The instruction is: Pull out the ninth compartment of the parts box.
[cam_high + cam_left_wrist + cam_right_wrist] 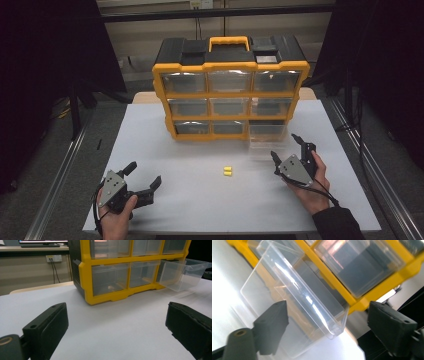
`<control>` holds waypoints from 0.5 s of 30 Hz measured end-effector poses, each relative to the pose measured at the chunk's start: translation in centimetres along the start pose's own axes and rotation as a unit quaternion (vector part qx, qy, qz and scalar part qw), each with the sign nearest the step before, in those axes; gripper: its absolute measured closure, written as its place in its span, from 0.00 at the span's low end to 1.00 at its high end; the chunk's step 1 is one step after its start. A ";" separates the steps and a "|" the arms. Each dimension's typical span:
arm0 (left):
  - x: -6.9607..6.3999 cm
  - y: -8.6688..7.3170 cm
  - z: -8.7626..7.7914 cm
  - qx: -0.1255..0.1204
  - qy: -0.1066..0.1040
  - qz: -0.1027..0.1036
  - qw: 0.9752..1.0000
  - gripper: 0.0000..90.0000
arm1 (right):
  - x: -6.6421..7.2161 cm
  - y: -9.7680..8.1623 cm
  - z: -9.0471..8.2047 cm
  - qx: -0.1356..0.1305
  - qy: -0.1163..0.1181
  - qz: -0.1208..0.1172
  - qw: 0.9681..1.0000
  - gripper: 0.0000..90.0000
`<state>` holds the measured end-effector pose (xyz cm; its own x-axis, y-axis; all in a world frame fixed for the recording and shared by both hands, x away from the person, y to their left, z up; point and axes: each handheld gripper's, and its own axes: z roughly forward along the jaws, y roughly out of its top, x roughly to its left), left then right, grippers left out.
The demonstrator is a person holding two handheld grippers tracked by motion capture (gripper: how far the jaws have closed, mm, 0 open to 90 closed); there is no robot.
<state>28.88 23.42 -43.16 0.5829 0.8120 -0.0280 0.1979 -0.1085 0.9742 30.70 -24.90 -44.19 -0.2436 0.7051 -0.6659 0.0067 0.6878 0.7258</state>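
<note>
1. The clear drawer (267, 136) sticks out of the bottom right slot of the yellow cabinet (230, 90), pulled well forward onto the table (200, 200), with its back end at the cabinet's slot.
2. My right gripper (289, 150) sits just in front of that drawer, jaws spread wide with nothing pinched; in the right gripper view the drawer's front corner (337, 327) lies between and beyond the two jaws, and neither one touches it.
3. Two small yellow pieces (227, 171) lie side by side on the table, in front of the cabinet and to the left of the drawer.
4. My left gripper (145, 175) rests well away from the drawer at the table's near left, jaws apart and empty.
</note>
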 end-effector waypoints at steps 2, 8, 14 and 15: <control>0.0 0.0 0.0 0.001 -0.001 0.000 1.000 0.05 | -0.2 -0.1 0.0 -0.002 0.003 0.026 1.000 0.15; 0.0 0.0 0.0 0.000 0.000 0.000 1.000 0.05 | -0.8 -0.4 0.2 -0.002 0.019 0.107 0.994 0.12; 0.0 0.0 -0.1 0.000 0.002 0.001 1.000 0.05 | -1.3 -0.8 0.2 -0.008 0.042 0.194 0.980 0.08; 0.0 0.0 -0.1 -0.001 0.000 -0.002 1.000 0.05 | -1.4 -0.8 0.1 -0.008 0.046 0.204 0.978 0.07</control>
<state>28.77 23.46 -43.16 0.5826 0.8121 -0.0313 0.1979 -0.1044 0.9746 31.17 -26.42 -43.87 -0.3091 0.9015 -0.3031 0.1070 0.3496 0.9308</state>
